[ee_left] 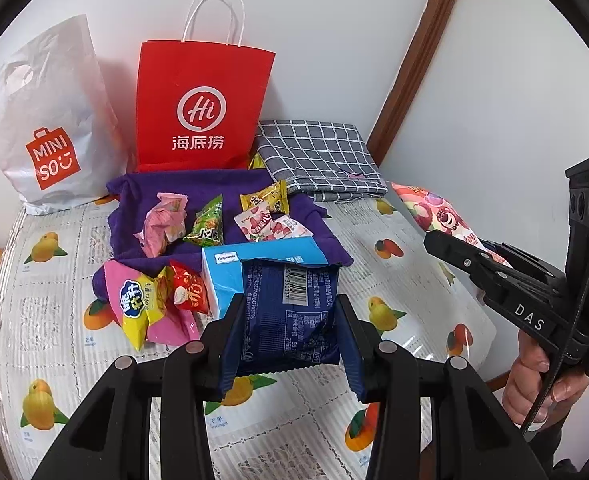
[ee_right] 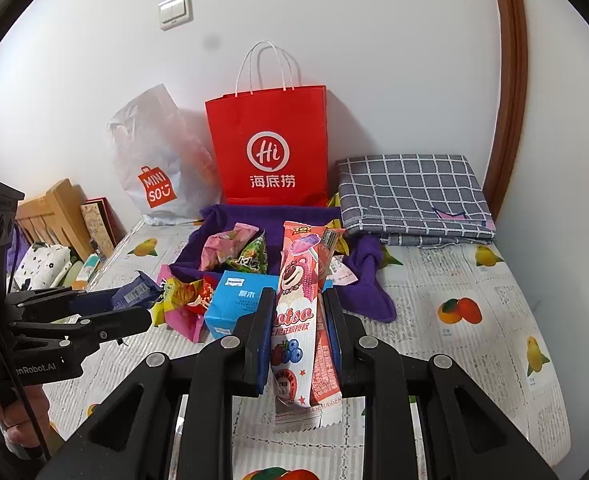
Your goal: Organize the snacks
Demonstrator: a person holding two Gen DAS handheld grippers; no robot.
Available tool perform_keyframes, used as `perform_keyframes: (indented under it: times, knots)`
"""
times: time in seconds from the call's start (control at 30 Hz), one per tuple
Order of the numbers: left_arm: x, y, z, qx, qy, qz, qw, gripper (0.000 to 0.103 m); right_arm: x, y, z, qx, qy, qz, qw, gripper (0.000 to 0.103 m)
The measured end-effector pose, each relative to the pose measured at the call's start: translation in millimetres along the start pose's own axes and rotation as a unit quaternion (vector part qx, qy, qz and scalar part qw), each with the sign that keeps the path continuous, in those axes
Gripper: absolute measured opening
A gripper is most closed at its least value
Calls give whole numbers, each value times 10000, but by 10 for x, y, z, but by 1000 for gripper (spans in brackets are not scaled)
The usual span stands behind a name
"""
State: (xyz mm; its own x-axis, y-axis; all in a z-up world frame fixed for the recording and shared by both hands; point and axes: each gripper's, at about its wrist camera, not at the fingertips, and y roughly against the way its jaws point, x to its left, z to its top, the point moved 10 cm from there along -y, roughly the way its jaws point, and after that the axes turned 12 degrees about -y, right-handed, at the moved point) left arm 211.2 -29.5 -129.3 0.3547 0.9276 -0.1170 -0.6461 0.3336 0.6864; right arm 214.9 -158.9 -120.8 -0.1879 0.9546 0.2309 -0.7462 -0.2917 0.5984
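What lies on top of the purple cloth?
On the purple cloth lie a pink packet, green packet, yellow packet and strawberry packet; the blue box hides its near edge.

Navy snack packet (ee_left: pixel 290 312), barcode up, clamped aloft; pink Lotso packet (ee_right: pixel 298 320), upright, clamped; loose snacks (ee_left: pixel 210 224) on purple cloth (ee_left: pixel 254 184).
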Motion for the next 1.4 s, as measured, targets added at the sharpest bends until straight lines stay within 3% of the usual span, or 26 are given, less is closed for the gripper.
perform_keyframes:
  times: [1.4]
  knots:
    - [425, -205, 603, -109, -5, 210, 9997, 41, 232, -528, 515, -1, 211, 175, 9996, 23]
